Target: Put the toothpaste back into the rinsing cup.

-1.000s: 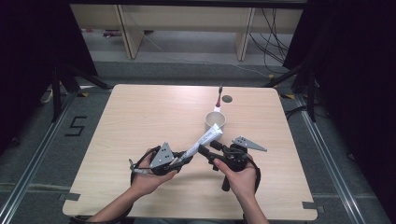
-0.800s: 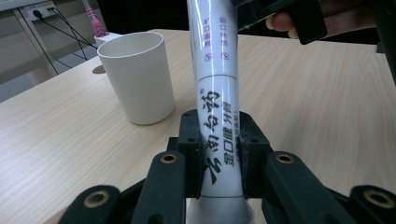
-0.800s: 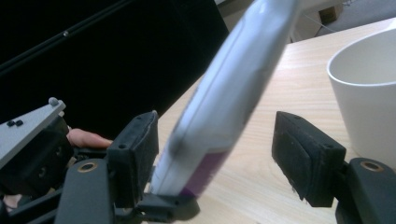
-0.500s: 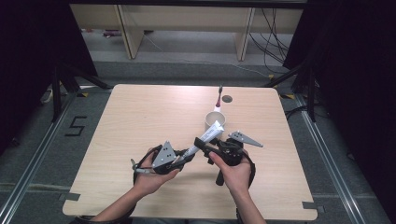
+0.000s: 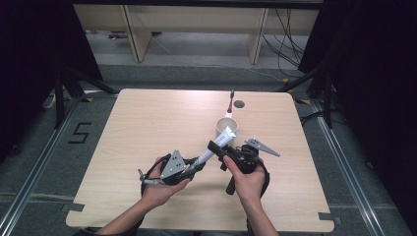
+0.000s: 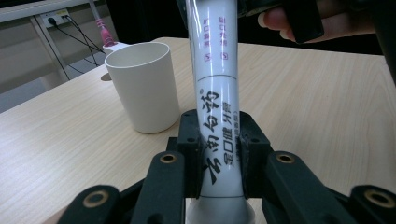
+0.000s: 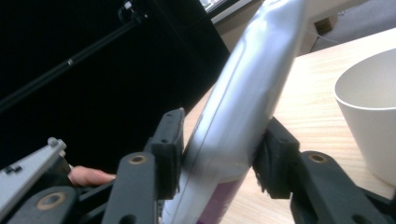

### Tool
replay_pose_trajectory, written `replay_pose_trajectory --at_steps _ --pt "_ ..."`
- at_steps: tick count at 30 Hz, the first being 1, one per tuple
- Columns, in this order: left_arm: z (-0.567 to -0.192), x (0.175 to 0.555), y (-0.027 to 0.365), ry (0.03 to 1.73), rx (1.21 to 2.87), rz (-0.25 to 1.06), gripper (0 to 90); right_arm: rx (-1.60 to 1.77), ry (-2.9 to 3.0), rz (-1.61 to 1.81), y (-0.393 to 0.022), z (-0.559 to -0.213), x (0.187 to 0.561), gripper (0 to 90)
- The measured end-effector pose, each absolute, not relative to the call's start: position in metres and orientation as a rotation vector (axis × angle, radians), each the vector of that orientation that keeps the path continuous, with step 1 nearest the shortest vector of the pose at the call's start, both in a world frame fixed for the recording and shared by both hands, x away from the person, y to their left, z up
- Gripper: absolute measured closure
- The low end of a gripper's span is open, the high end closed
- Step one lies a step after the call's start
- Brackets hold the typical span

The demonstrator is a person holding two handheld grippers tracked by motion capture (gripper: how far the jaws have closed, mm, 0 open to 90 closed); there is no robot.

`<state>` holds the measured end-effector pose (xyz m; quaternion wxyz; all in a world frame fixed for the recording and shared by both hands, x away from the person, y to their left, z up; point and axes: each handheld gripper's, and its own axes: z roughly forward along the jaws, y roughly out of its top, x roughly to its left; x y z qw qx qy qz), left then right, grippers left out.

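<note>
A white toothpaste tube (image 5: pixel 227 135) with dark and pink print slants up over the table's front half toward a white cup (image 5: pixel 226 127). My left gripper (image 5: pixel 198 163) is shut on its lower end, cap end toward the camera (image 6: pixel 219 154). My right gripper (image 5: pixel 215 147) has come in from the right around the tube's upper part. Its jaws have just been closing with the tube between them, and both pads now touch the tube's flattened sides (image 7: pixel 219 149). The cup (image 6: pixel 142 88) stands upright just beyond the tube.
A pink toothbrush (image 5: pixel 229 104) lies behind the cup near a round cable hole (image 5: pixel 239 103) at the far edge of the wooden table (image 5: pixel 147 128). Shelving and cables sit beyond the table. Dark curtains flank both sides.
My right gripper has shifted left toward the tube and its jaws have narrowed onto the tube's upper part. The left gripper and the tube have stayed put.
</note>
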<state>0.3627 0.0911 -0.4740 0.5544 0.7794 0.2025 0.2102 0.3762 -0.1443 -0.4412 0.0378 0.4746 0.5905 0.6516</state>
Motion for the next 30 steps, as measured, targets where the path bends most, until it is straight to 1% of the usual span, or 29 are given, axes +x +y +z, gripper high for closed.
replay_pose_trajectory --at_steps 3,4,5,6,7,8,12,13,14,15,16,17,19,20,23,25,30 --pt "-0.474 0.363 0.09 0.473 1.841 0.494 74.8 1.476 1.803 2.011 -0.145 -0.44 0.376 61.9" --pt "-0.473 0.363 0.089 0.473 1.844 0.498 74.5 1.469 1.804 2.014 -0.147 -0.439 0.376 65.2" --pt "-0.473 0.363 0.089 0.473 1.844 0.498 74.2 1.469 1.804 2.014 -0.147 -0.439 0.376 65.2" --pt "-0.475 0.363 0.088 0.471 1.85 0.497 73.8 1.509 1.819 2.023 -0.147 -0.437 0.376 68.2" --pt "-0.475 0.363 0.088 0.471 1.85 0.497 73.4 1.509 1.819 2.023 -0.147 -0.437 0.376 68.2" --pt "-0.476 0.364 0.086 0.464 1.851 0.497 72.6 1.52 1.836 2.007 -0.147 -0.436 0.377 71.1" --pt "-0.476 0.365 0.083 0.467 1.864 0.488 68.1 1.411 1.893 1.956 -0.145 -0.431 0.378 74.4" --pt "-0.475 0.365 0.083 0.469 1.866 0.487 66.8 1.38 1.907 1.94 -0.144 -0.429 0.378 74.8" --pt "-0.475 0.365 0.083 0.469 1.866 0.487 64.1 1.38 1.907 1.94 -0.144 -0.429 0.378 74.8" --pt "-0.474 0.365 0.083 0.467 1.867 0.487 60.6 1.311 1.928 1.88 -0.141 -0.424 0.376 75.2" --pt "-0.474 0.365 0.084 0.47 1.868 0.487 60.6 1.311 1.928 1.88 -0.141 -0.424 0.376 75.4" --pt "-0.472 0.365 0.086 0.468 1.883 0.49 54.5 1.27 1.936 1.833 -0.14 -0.419 0.375 75.5" --pt "-0.473 0.364 0.087 0.476 1.886 0.486 50.2 1.257 1.931 1.825 -0.14 -0.418 0.375 75.5" --pt "-0.473 0.364 0.089 0.471 1.901 0.492 50.2 1.239 1.929 1.807 -0.141 -0.416 0.375 75.5" --pt "-0.474 0.363 0.097 0.49 1.922 0.489 42.4 1.209 1.914 1.753 -0.144 -0.411 0.376 75.5" --pt "-0.474 0.363 0.1 0.493 1.928 0.491 40.8 1.205 1.917 1.741 -0.145 -0.409 0.376 75.5" --pt "-0.479 0.364 0.123 0.559 1.938 0.49 38.7 1.16 1.911 1.69 -0.15 -0.403 0.378 75.4"
